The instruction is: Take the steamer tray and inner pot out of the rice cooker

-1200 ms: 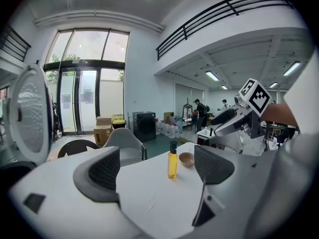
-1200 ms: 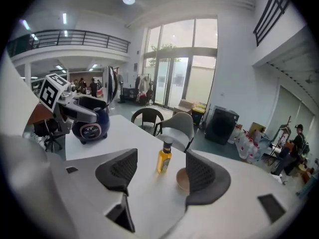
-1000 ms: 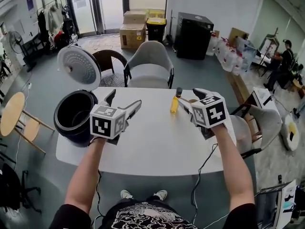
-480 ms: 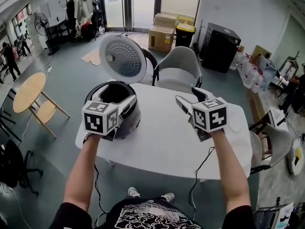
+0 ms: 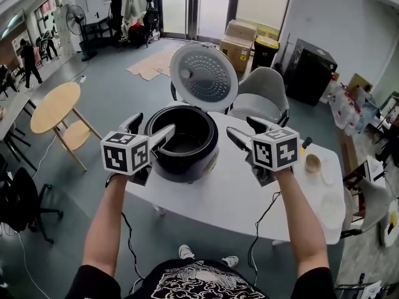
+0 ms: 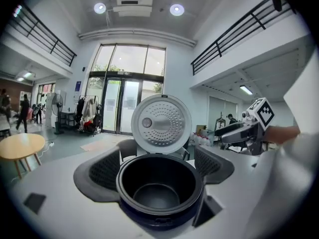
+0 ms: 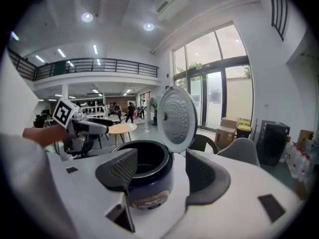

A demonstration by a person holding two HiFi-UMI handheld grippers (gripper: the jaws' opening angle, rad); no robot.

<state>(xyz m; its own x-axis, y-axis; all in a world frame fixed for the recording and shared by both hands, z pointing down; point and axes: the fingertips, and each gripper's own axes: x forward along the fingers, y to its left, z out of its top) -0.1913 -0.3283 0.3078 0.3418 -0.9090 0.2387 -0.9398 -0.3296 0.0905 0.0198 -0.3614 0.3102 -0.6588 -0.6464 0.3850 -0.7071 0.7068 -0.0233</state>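
Jaws are seen spread on the left gripper (image 5: 151, 128), held just left of the rice cooker (image 5: 187, 170), with nothing pinched. Its lid (image 5: 204, 76) is raised behind, and the inner pot (image 5: 186, 143) is seated inside. The right gripper (image 5: 244, 129), just right of the cooker, is likewise held spread and empty.
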